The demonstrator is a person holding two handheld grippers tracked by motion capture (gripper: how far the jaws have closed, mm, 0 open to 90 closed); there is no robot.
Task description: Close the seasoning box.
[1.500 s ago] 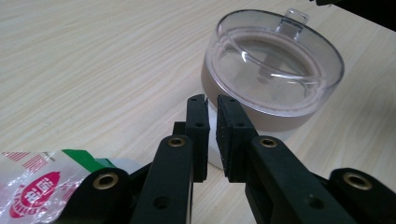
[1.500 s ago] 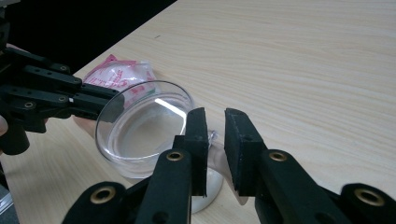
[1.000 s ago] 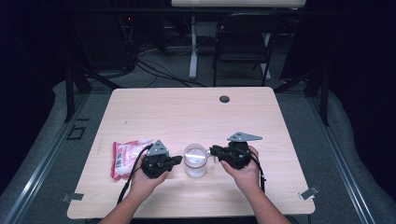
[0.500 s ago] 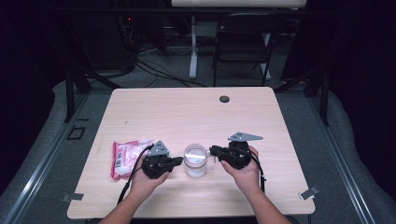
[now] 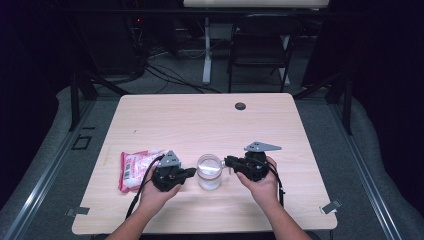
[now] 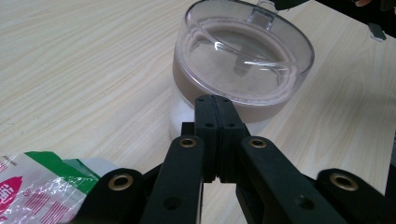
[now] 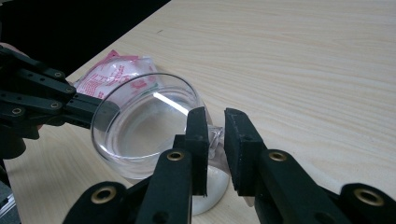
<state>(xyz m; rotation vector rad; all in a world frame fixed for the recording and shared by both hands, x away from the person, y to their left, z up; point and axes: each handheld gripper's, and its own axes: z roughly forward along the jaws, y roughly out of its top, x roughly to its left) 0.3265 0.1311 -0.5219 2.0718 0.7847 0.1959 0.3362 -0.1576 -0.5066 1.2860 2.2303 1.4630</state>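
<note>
A pale wooden desk (image 5: 200,120) seen from above. At the near left lies a pink snack packet (image 5: 134,169). Just right of it, the left claw (image 5: 189,172) is fully closed on nothing, its tips touching the left side of a clear lidded jar (image 5: 209,171) standing upright at the near middle. The right claw (image 5: 229,162) grips the small tab (image 7: 215,136) on the jar's lid. Risk: pulling the tab may tip or slide the jar, since the left claw only braces it and does not hold it.
</note>
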